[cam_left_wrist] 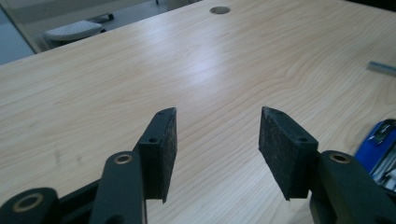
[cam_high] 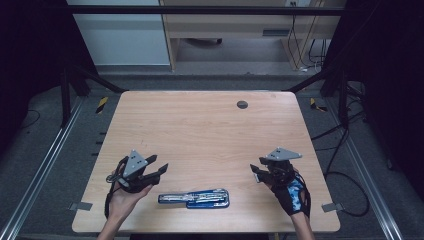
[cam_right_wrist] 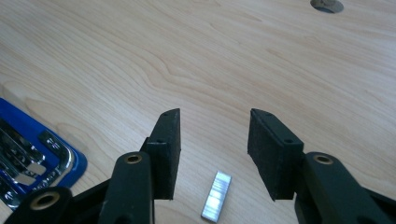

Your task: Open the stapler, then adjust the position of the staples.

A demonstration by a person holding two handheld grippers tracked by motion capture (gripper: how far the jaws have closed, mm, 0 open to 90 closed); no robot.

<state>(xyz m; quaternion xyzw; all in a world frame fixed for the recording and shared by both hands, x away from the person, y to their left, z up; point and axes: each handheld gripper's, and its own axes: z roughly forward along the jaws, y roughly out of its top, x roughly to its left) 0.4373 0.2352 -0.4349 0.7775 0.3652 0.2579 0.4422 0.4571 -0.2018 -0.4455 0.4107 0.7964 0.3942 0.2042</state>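
A blue stapler (cam_high: 195, 198), opened out flat with its metal staple channel showing, lies near the table's front edge between my two hands. It also shows in the left gripper view as the blue stapler (cam_left_wrist: 380, 144) and in the right gripper view as the blue stapler (cam_right_wrist: 32, 158). A short strip of staples (cam_right_wrist: 216, 201) lies on the wood just below and between the right gripper's jaws, not touched. My left gripper (cam_high: 159, 164) (cam_left_wrist: 217, 116) is open and empty, left of the stapler. My right gripper (cam_high: 256, 168) (cam_right_wrist: 215, 116) is open over the strip.
The light wooden table (cam_high: 210, 130) has a round cable hole (cam_high: 242, 104) near its far edge. A small grey metal bar (cam_left_wrist: 382, 68) lies at the right edge of the left gripper view. Dark frame rails and cables run along both sides of the table.
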